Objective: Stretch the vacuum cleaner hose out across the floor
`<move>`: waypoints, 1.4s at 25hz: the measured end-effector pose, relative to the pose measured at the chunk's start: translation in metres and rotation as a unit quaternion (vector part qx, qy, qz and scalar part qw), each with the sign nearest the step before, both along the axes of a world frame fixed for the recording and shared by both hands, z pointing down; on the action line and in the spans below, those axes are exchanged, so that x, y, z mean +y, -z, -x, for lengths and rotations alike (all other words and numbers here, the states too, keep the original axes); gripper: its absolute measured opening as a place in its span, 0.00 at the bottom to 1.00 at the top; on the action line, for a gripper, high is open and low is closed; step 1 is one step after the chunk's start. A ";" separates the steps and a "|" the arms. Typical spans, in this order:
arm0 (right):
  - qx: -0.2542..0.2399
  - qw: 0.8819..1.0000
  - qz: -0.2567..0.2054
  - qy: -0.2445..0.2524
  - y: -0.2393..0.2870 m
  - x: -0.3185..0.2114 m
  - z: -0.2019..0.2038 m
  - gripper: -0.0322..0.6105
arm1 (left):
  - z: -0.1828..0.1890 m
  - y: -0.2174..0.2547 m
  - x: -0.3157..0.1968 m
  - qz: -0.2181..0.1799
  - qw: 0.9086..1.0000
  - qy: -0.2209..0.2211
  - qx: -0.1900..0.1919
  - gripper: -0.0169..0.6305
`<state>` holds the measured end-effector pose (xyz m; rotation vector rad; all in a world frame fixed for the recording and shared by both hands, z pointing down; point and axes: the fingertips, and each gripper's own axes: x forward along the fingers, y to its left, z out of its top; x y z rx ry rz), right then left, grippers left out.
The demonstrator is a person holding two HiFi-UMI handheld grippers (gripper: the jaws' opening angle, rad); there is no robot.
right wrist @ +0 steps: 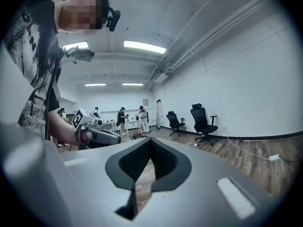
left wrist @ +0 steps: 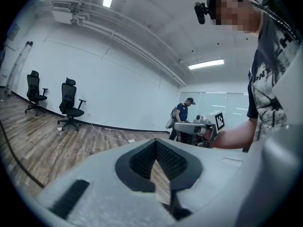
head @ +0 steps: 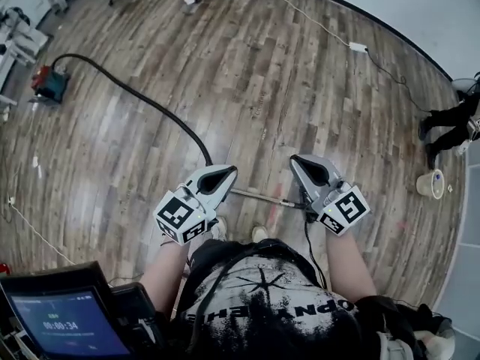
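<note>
Two grippers hang empty over the wooden floor (head: 315, 88) as we stand at the near end of the vacuum cleaner hose (head: 142, 100). The left gripper (head: 225, 175), at eight o'clock of the head view's centre, has its jaws clenched on nothing. The right gripper (head: 302, 163), at four o'clock, is clenched and bare as well. Each gripper view shows the dark pads meeting at the tips with only floor beyond them.

The hose lies on the floor, apart from both grippers. It leaves the vacuum cleaner (head: 49, 83) at ten o'clock and runs in a shallow bow toward the centre, so its long axis goes from ten o'clock to four. At its near end it joins a metal wand (head: 259, 195), which lies roughly nine-to-three just ahead of our shoes (head: 259, 233) and beneath the grippers.

We judge the black hose light, soft and springy, likely to curl back if left slack. The wand looks stiff and smooth, so apt to slip. The best hold appears to be the cuff (head: 209, 160) where hose meets wand, pulled away from the cleaner toward four o'clock.
</note>
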<state>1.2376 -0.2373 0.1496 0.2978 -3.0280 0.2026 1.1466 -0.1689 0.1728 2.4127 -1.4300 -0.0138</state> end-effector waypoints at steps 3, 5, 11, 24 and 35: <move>-0.015 1.000 -0.016 0.003 0.016 0.022 0.016 0.06 | 0.007 0.024 0.008 -0.025 1.000 -0.015 -0.001 0.03; -0.024 0.999 -0.019 0.015 0.022 0.034 0.029 0.06 | 0.013 0.033 0.008 -0.033 0.999 -0.026 -0.011 0.03; -0.062 0.997 -0.018 0.031 0.041 0.057 0.065 0.06 | 0.028 0.044 0.024 -0.046 0.996 -0.070 0.008 0.03; -0.031 0.996 -0.062 0.057 0.043 0.101 0.146 0.06 | 0.078 0.049 0.054 -0.070 0.994 -0.085 -0.019 0.03; 0.016 0.993 -0.090 0.069 0.033 0.109 0.162 0.06 | 0.084 0.054 0.058 -0.082 0.992 -0.090 -0.035 0.03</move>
